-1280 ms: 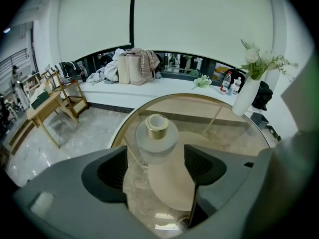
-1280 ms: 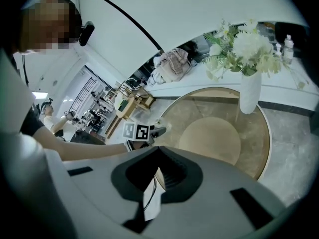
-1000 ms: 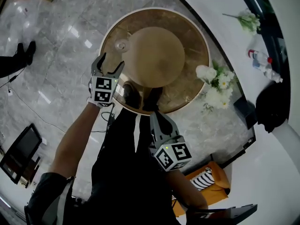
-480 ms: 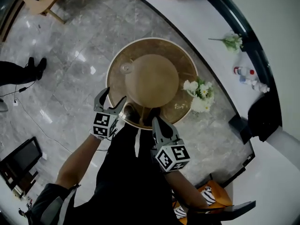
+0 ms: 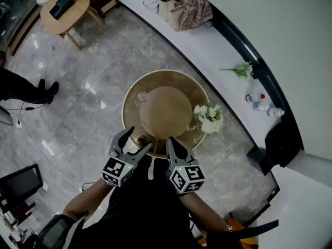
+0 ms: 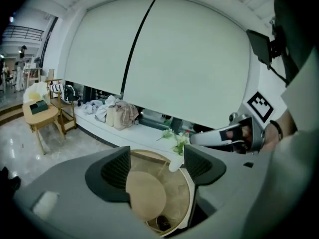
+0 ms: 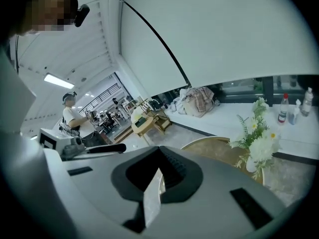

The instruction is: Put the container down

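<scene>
Set-down pending: right gripper is clamped on a thin pale strip, and left gripper has its jaws apart with nothing between them.
Largest first. The floor is glossy grey veined marble. The round table has a brushed-gold top with a raised pale rim, and both grippers sit at its near edge. The tan round piece is matte, smooth and slightly domed, and sits centred over the tabletop; it is probably the container. The clamped strip may be its rim seen edge-on, but the right gripper view is too tight to confirm that. The white flowers stand at the table's right edge, just beside the tan piece. Next move, as a judgement: lower onto bare gold clear of the flowers, seat it flat, then open the right jaws.
</scene>
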